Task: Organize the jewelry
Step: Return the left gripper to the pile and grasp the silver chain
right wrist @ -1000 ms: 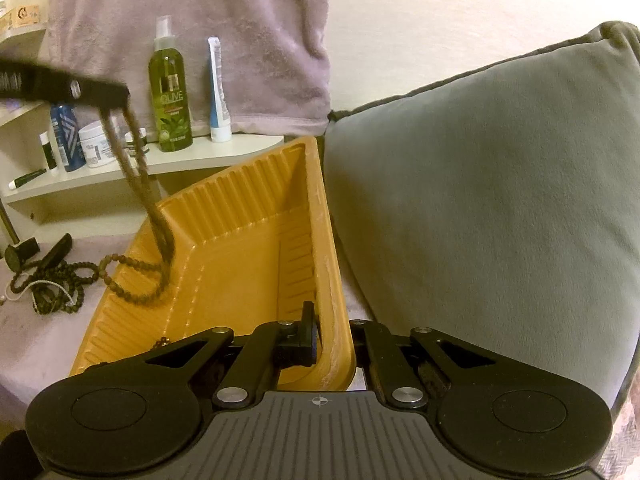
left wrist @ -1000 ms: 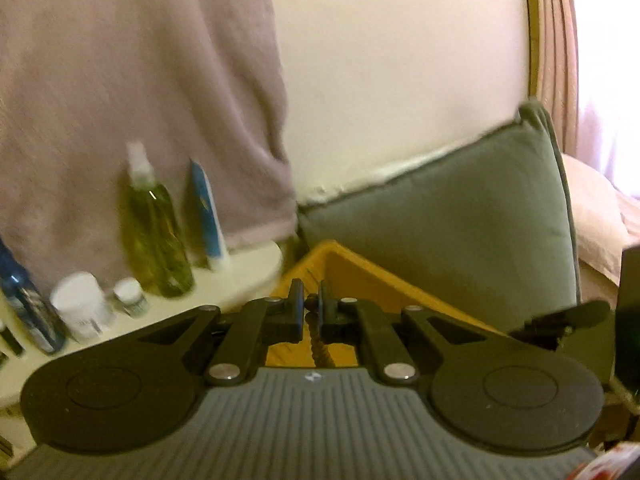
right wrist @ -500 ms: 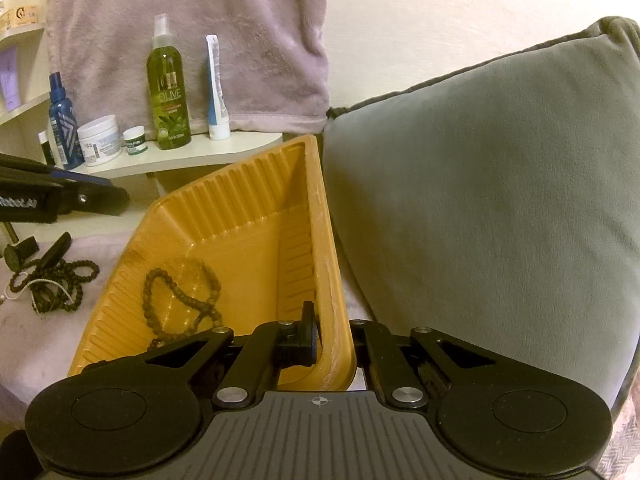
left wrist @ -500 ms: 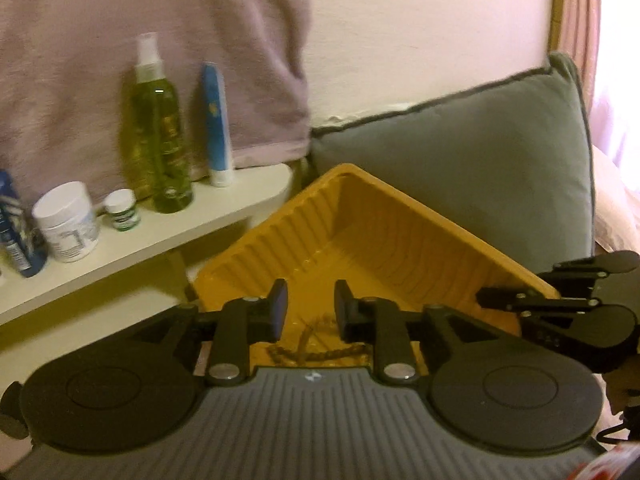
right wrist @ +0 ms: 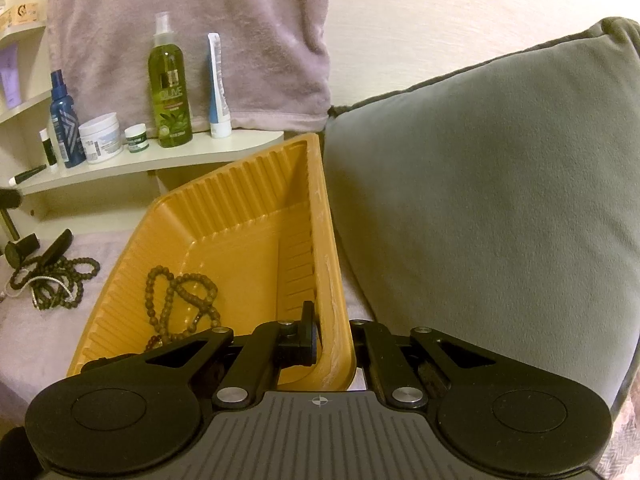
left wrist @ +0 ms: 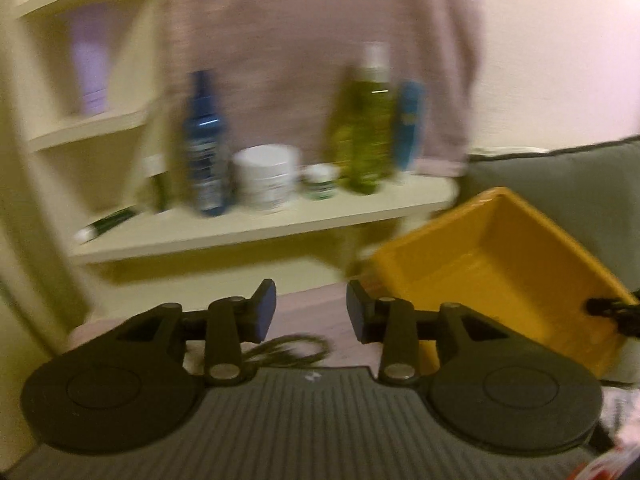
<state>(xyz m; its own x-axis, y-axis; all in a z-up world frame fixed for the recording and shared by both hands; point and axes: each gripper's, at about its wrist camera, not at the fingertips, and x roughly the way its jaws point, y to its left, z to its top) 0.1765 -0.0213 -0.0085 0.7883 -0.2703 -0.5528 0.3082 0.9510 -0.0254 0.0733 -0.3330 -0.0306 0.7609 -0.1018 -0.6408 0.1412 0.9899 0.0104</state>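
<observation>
An orange ribbed tray [right wrist: 248, 216] lies on the purple cloth, and its rim also shows in the blurred left wrist view [left wrist: 532, 220]. A brown bead necklace [right wrist: 180, 292] lies inside it. My right gripper [right wrist: 334, 338] is shut on the tray's near right rim. More dark bead strands [right wrist: 56, 276] lie in a heap on the cloth left of the tray; part of one strand [left wrist: 288, 350] shows just below my left gripper [left wrist: 311, 310], which is open and empty above the cloth.
A grey cushion [right wrist: 500, 200] stands right of the tray. A cream shelf [right wrist: 140, 162] behind holds a green spray bottle [right wrist: 168, 92], a blue bottle [right wrist: 62, 124], a white jar [right wrist: 100, 138] and a tube [right wrist: 218, 88]. A mauve towel [right wrist: 192, 20] hangs above.
My left gripper let go of the brown necklace, which now lies in the tray, opened wide and swung left toward the bead heap. The right gripper has not moved.
</observation>
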